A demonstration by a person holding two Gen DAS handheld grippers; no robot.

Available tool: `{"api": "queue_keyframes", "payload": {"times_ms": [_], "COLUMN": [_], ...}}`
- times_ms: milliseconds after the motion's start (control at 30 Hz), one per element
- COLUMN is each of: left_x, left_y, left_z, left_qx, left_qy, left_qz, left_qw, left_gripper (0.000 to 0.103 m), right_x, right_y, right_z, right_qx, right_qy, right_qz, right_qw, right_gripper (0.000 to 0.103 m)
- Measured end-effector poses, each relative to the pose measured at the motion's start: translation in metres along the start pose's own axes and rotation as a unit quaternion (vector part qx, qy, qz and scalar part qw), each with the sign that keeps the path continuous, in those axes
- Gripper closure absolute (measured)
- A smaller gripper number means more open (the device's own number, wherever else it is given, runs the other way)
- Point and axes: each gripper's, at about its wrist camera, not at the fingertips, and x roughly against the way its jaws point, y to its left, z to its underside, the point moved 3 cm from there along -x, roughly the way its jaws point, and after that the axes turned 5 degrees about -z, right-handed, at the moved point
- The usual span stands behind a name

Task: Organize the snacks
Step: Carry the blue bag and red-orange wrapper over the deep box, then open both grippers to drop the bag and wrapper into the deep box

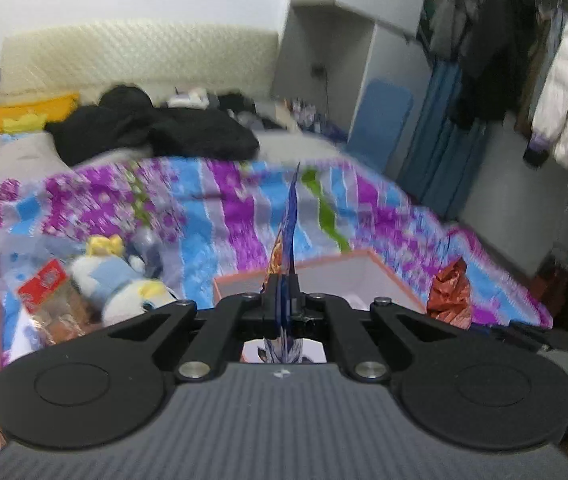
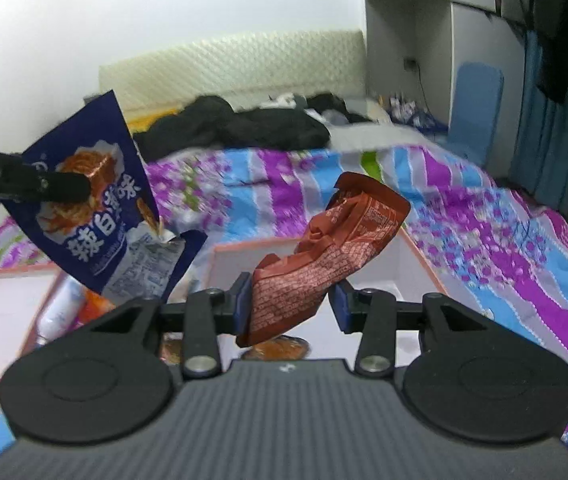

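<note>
Foil-slick red packet [image 2: 320, 264], pinched by right gripper [image 2: 290, 300] over the pink box [image 2: 424, 268], could slip onto the bed; left gripper [image 1: 283, 304] clamps blue packet [image 2: 96, 196] edge-on, left.

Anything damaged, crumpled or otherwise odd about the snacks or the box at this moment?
The red snack packet in the right gripper is badly crumpled and sits tilted between the fingers. The blue snack bag, pinched by the left gripper, has a ragged, torn-looking lower edge. The pink-rimmed box looks intact.
</note>
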Motion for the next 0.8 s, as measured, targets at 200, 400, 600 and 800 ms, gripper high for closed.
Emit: {"api": "queue_keyframes", "payload": {"times_ms": [200,400,600,800], "left_x": [-0.079,-0.131,-0.145,-0.125], "left_y": [-0.022,-0.031,-0.022,-0.013], "left_z": [0.009,0.027,0.036,0.027], "left_qx": [-0.014,-0.027,-0.019,-0.007], "left_qy": [0.079,0.153,0.178,0.156], "left_qz": [0.002,-0.009,-0.021,-0.023], "left_qw": [0.9968,0.9878,0.9837,0.9875], "left_gripper": [0.101,0.101,0.1,0.052], "right_x": [-0.053,-0.08,-0.086,-0.076], "right_y": [-0.034,-0.043,-0.043,-0.047], "right_z": [0.021,0.048,0.063,0.054], "right_qx": [-0.008,-0.008,-0.014,-0.041], "right_qy": [0.08,0.144,0.157,0.135], "right_qz": [0.019,0.017,0.011,0.016], "right_qw": [0.997,0.989,0.987,0.99], "right_gripper": [0.059,0.059,0.052,0.039]}}
